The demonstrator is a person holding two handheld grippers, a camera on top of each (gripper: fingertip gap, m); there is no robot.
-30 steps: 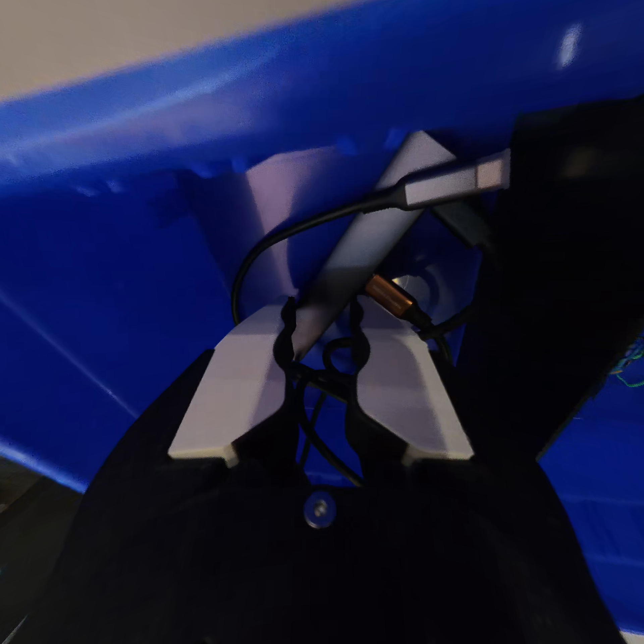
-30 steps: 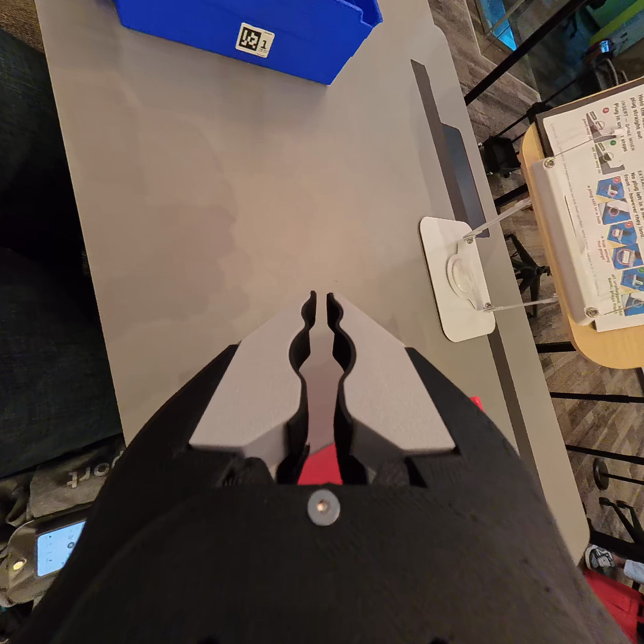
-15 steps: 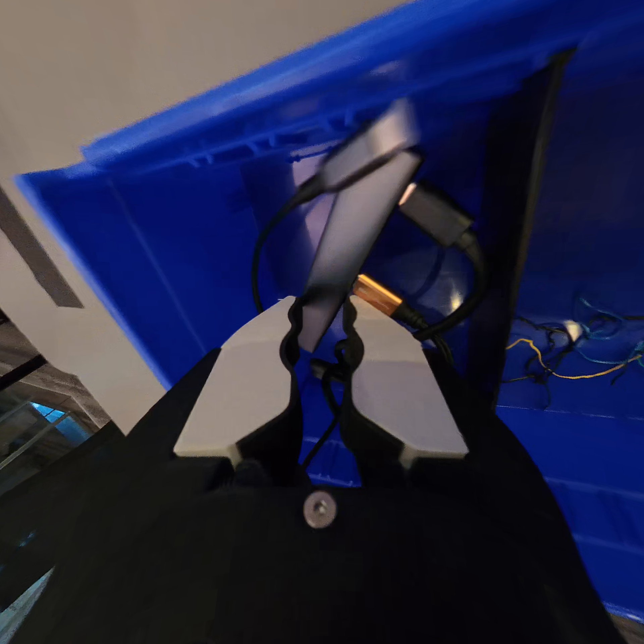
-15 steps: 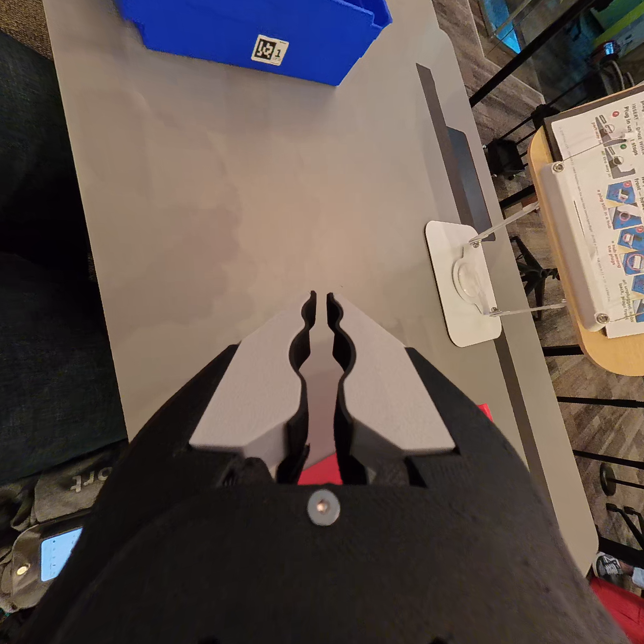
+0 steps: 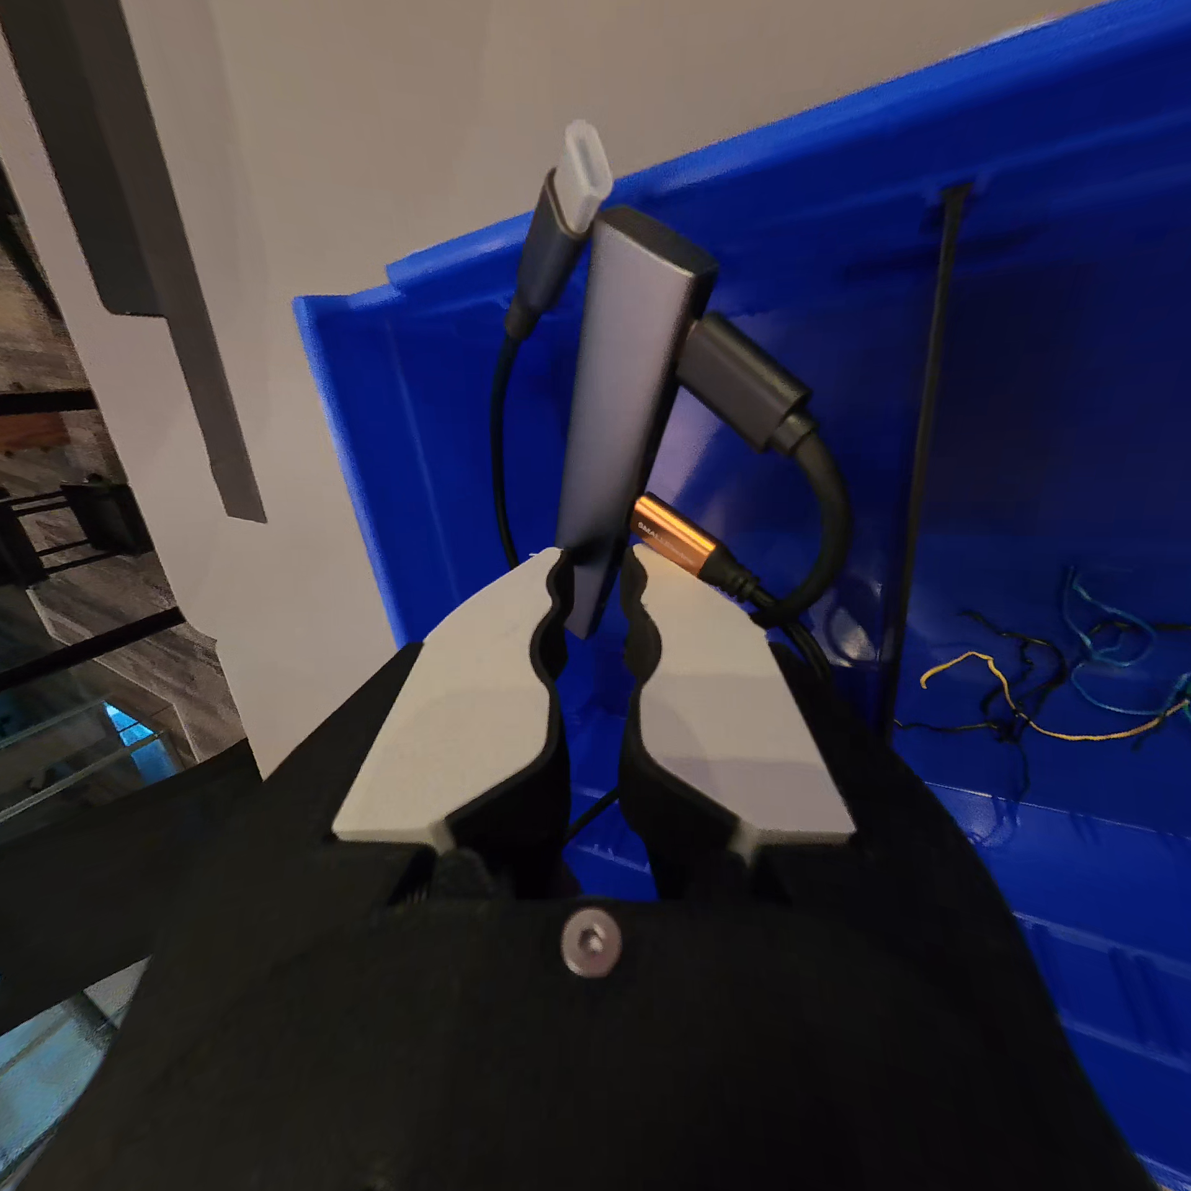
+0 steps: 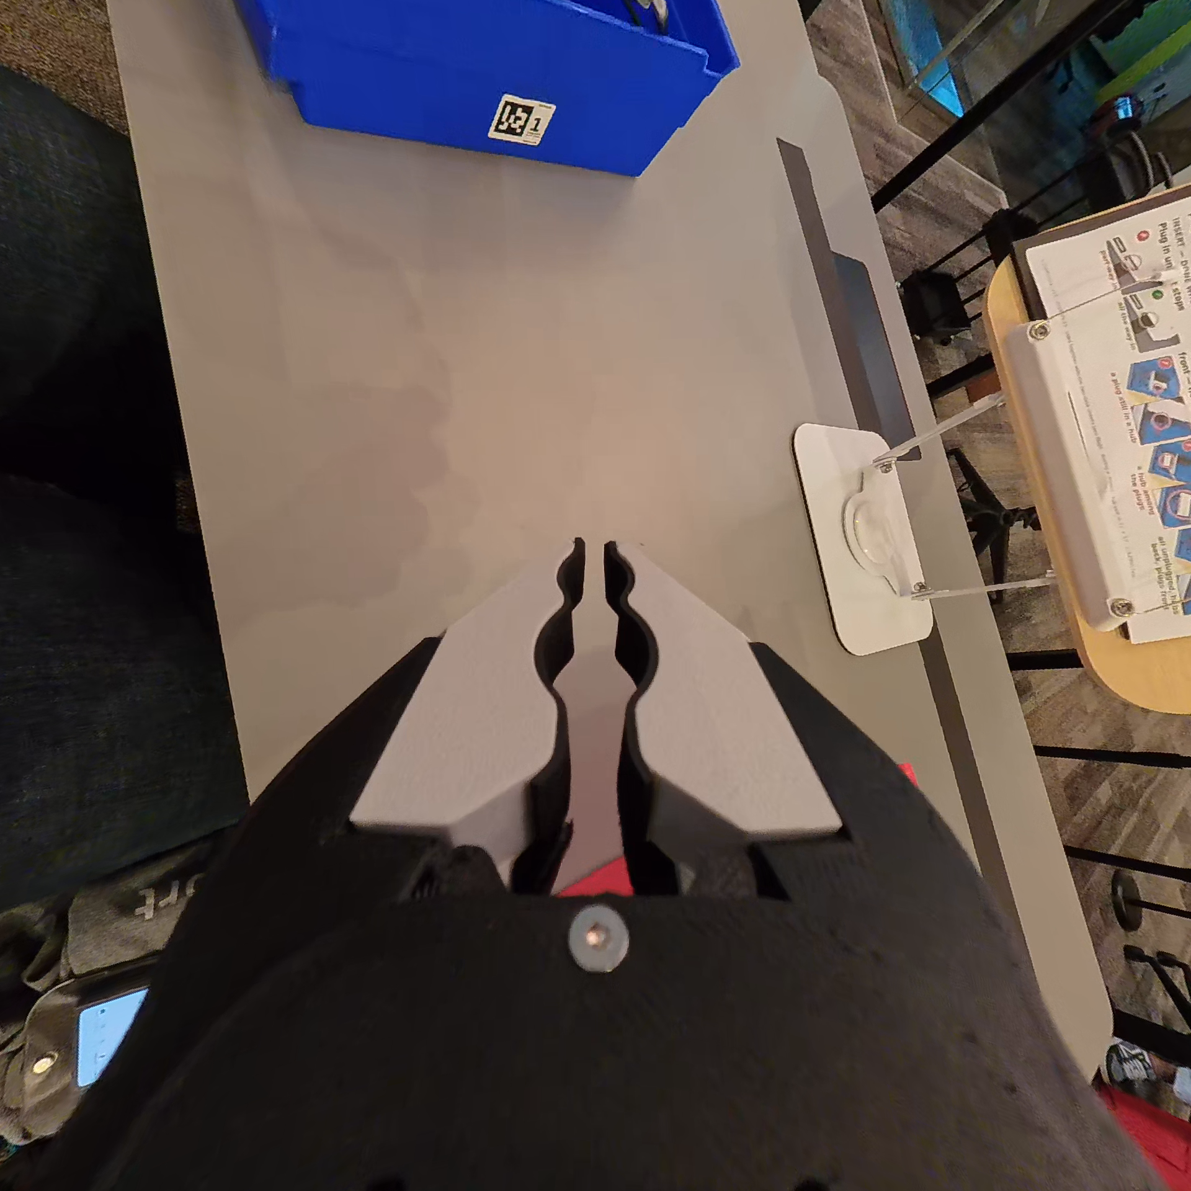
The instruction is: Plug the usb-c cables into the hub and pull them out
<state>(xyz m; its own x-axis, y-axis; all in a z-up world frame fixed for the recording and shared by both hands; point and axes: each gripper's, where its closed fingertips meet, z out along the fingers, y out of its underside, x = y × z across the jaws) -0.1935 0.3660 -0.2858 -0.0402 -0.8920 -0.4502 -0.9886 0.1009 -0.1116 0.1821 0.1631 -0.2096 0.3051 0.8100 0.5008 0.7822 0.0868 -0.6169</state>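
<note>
My left gripper (image 5: 594, 555) is shut on the lower end of a slim grey hub (image 5: 628, 393) and holds it upright above the blue bin (image 5: 1031, 361). A dark grey plug (image 5: 741, 380) and a copper-coloured plug (image 5: 673, 535) sit in the hub's right side, their black cables looping down. The hub's own tail cable curls up on the left and ends in a capped plug (image 5: 577, 187). My right gripper (image 6: 593, 548) hangs over the grey table (image 6: 419, 387), nearly shut and empty. The blue bin (image 6: 490, 71) also shows at the table's far end.
Thin coloured wire scraps (image 5: 1063, 683) lie in the bin's right compartment past a black divider (image 5: 928, 451). A white stand base (image 6: 860, 535) sits at the table's right edge, next to a wooden side table with an instruction sheet (image 6: 1134, 412). A dark slot (image 6: 844, 303) runs along the table. The tips of one gripper are about 45 cm away from the tips of the other.
My left gripper has lifted the hub with its cables up out of the bin and swung it upright. My right gripper has drifted back, so more of the bin shows.
</note>
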